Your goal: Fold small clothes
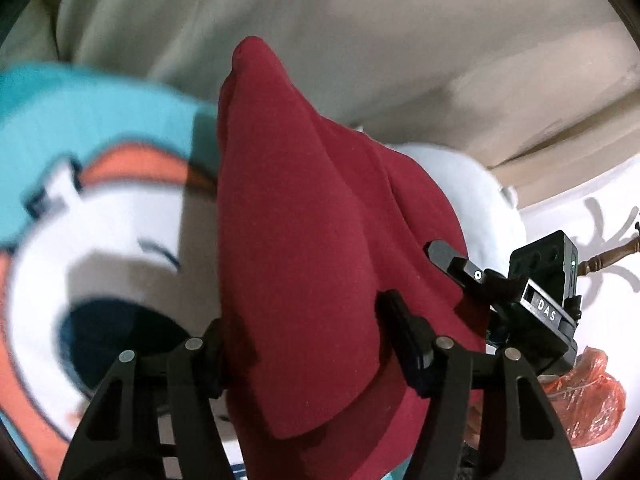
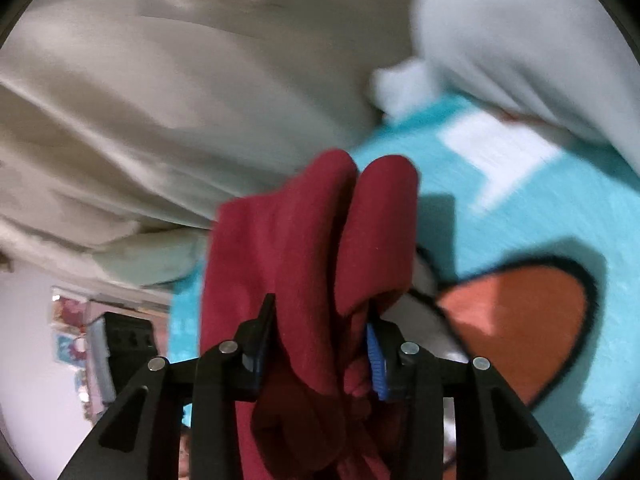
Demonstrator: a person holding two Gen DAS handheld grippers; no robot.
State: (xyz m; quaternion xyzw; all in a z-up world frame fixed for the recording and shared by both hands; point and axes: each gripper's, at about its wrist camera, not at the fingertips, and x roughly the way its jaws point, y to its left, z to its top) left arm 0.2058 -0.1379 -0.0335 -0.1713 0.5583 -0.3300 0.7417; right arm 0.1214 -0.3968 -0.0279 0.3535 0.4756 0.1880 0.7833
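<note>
Left gripper (image 1: 308, 344): stands with both fingers well apart and a thick fold of the red garment (image 1: 300, 220) filling the gap between them. Impossible to tell from this view whether pinching the cloth or only letting it pass through.

Right gripper (image 2: 320, 332): closes on a bunched part of the same red garment (image 2: 312, 240), with the blue pad pressing the cloth on one side and the dark pad on the other. Shows also in the left view, at the right edge of the cloth, near the left gripper.

Hangs lifted between the two grippers, above a turquoise blanket (image 1: 80, 120) with a white and orange cartoon print, not spread flat. Falls in long soft folds and rounded lobes, without any stiff edge.

Looks like a light, thick knit or fleece: soft, limp, not fragile, probably not slippery against the pads. Likely to sag and to roll into itself when held by the middle, as here on the right side. Better to take hold at two corners or along one hem, well apart, in a single layer, so as to stretch the edge straight before laying down.

Further out: a beige curtain (image 1: 280, 20) behind, a white cloth (image 1: 460, 184) beside the blanket, and an orange plastic bag (image 1: 588, 392) at the right edge.
</note>
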